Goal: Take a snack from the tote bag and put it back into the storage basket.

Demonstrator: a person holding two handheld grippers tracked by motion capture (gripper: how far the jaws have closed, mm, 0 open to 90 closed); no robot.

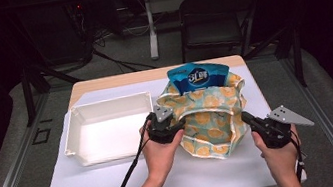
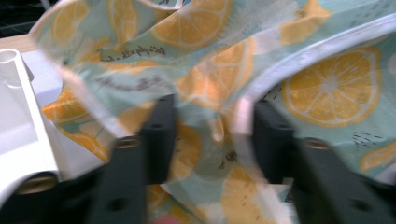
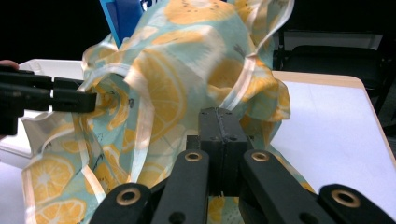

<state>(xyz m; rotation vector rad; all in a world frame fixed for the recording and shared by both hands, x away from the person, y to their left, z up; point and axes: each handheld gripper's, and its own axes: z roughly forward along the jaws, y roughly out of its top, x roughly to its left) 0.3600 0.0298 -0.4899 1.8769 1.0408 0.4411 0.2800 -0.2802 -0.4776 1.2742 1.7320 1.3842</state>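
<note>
A lemon-print tote bag [image 1: 211, 117] stands on the white-covered table [image 1: 118, 182], with a blue snack bag [image 1: 198, 76] sticking out of its top. My left gripper [image 1: 169, 123] is at the bag's left rim. In the left gripper view it [image 2: 215, 116] is open, with a fold of the bag's fabric [image 2: 205, 46] lying in the gap between its jaws. My right gripper [image 1: 245, 117] is at the bag's right edge. In the right gripper view its jaws [image 3: 219, 114] are shut on the cloth [image 3: 187, 60]. Farther off in that view are the left gripper [image 3: 70, 100] and the snack bag [image 3: 123, 16].
An empty white tray [image 1: 105, 104] sits just left of the bag, close to my left hand; its wall [image 2: 18, 121] is beside the left jaw. A black folding chair [image 1: 213, 15] stands beyond the table's far edge. Bare table lies to the right of the bag.
</note>
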